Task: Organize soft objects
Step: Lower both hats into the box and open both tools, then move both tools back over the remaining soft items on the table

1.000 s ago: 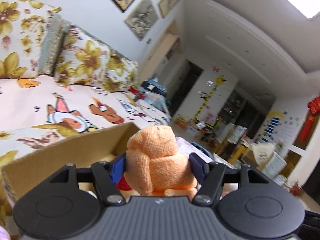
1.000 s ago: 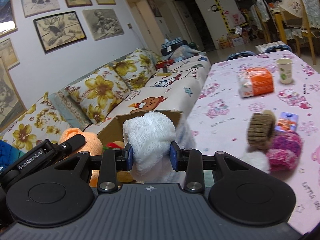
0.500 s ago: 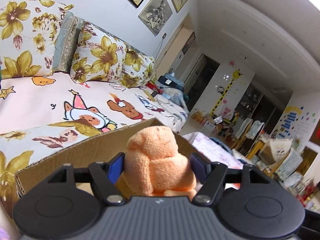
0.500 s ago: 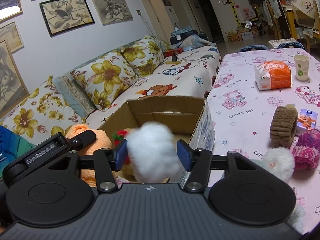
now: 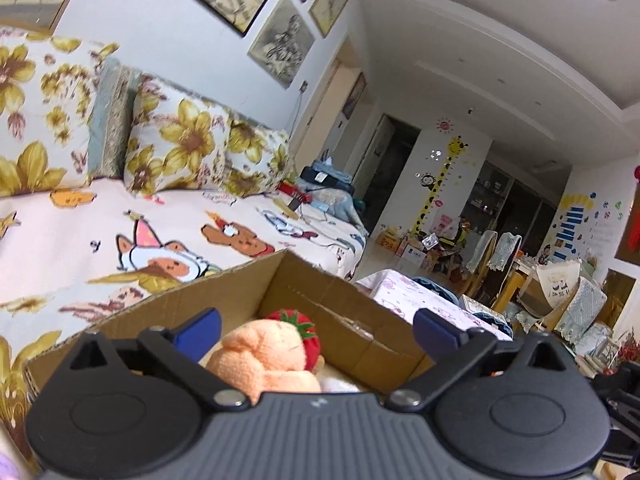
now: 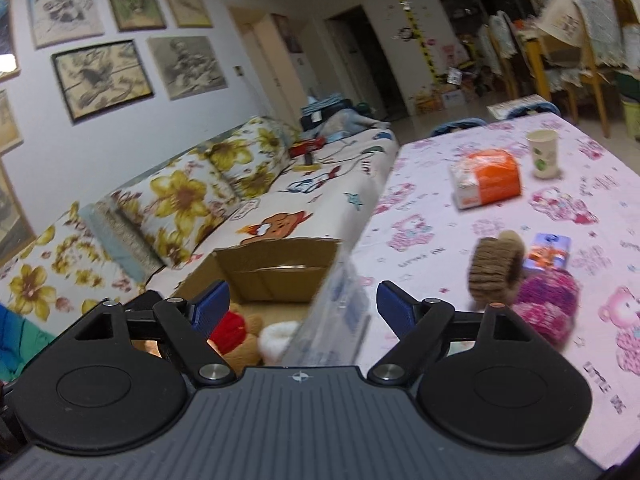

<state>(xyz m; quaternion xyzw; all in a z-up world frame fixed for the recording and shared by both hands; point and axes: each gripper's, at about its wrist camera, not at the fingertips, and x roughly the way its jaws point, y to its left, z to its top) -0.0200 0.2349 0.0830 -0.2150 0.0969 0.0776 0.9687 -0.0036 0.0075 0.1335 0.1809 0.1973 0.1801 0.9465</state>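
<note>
The cardboard box (image 5: 320, 300) holds a peach terry-cloth toy (image 5: 264, 360) lumped beside a red strawberry plush (image 5: 306, 330). Above it the left gripper (image 5: 316, 326) has its jaws opening, nothing pinched. The right gripper (image 6: 302, 306) likewise opens, empty, over a white fluffy toy (image 6: 276, 338) in the box.

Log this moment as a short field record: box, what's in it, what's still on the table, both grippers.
box: open cardboard box between sofa and table
in box: orange plush, red strawberry toy, brown bear in red, white fluffy item
on table: brown knit roll, pink knit item, orange packet, paper cup, small blue packet
left gripper: jaws opening, nothing held, orange plush lies below
right gripper: jaws opening, nothing held, over the box's table-side wall
</note>
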